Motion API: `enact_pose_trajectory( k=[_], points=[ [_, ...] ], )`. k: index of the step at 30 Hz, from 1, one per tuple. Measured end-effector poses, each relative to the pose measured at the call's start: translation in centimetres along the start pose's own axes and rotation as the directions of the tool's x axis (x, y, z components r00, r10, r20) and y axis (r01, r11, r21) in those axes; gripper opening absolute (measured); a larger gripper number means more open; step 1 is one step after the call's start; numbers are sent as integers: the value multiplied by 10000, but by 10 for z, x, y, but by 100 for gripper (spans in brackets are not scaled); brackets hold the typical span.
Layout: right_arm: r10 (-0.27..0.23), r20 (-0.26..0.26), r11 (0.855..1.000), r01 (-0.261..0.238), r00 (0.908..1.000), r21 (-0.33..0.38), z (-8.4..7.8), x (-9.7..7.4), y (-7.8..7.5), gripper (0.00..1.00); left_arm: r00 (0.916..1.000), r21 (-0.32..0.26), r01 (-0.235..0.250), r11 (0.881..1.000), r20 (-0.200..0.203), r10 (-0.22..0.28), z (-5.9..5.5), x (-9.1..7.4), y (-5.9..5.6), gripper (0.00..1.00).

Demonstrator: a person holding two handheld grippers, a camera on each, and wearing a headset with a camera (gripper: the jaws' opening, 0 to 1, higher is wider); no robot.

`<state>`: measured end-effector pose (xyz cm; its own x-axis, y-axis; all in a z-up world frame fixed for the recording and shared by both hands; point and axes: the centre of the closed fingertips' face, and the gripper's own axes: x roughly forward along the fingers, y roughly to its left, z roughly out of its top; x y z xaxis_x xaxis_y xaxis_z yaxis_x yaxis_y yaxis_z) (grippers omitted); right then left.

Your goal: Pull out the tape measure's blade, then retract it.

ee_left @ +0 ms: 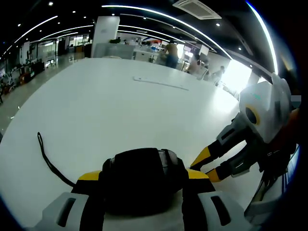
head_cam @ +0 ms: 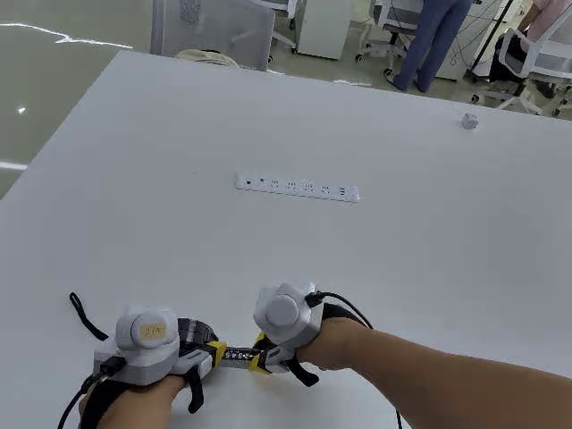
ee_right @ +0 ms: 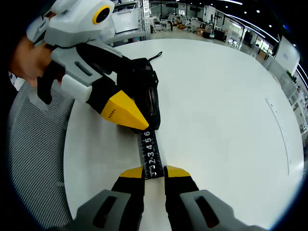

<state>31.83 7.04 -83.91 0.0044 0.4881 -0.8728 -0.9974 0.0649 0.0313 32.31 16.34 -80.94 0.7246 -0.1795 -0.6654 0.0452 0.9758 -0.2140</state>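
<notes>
Digits 3 4 5 6 were readable on blade point(ee_right: 149, 147) in right gripper view but too small in head view. Right gripper point(ee_right: 154, 172) jaws pinched blade end, hook hidden between them. Left gripper point(ee_left: 143, 175) jaws clamped black tape measure point(ee_right: 144, 91); no case label legible. Tape measure sat well apart from power strip point(head_cam: 298, 188), on person's side, near table point(head_cam: 402, 232) edge. Strap point(ee_left: 48, 159) was clearest in left gripper view.

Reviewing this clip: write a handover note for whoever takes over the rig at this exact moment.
The left gripper is shut on the tape measure case, near the front edge of the table.
The right gripper is shut on the blade, pinching near its end.
Done: the blade is out a short way, with marks up to 6 showing.
Left: probably pull it further, then let it retract into the case.
</notes>
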Motion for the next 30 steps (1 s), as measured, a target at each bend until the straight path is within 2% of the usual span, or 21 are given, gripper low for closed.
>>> enact_pose_trajectory(
  k=[30],
  points=[
    [76,398,10000,-77,9992,24,20,10,3,15,10000,-128,60,9999,18,-60,0,0,1,62]
  ],
)
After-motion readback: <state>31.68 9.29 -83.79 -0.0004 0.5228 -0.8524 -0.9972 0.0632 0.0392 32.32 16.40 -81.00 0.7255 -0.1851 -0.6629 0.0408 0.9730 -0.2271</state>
